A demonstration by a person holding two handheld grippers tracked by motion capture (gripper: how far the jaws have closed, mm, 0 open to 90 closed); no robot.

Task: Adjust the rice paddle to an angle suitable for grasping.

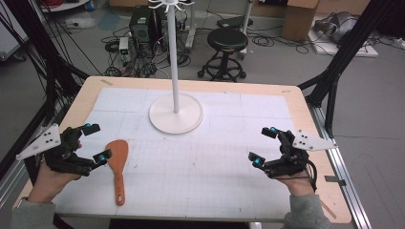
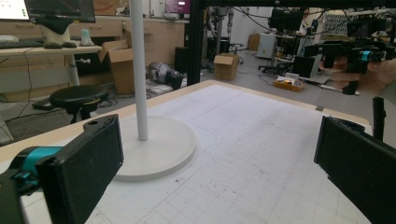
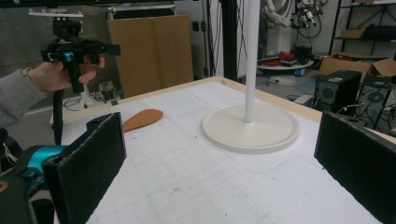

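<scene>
1. Spatula [image 1: 118, 164] lies flat on the mat in front-left of the white stand [image 1: 175, 113], its blade just beside your left gripper [image 1: 95, 141], whose jaws gape with nothing between them.
2. Stand base sits well apart from the handle; approach the narrow handle squarely, jaws straddling it.
3. Right gripper [image 1: 263, 145] hovers right of the stand, jaws wide, holding nothing; keep it clear.
</scene>
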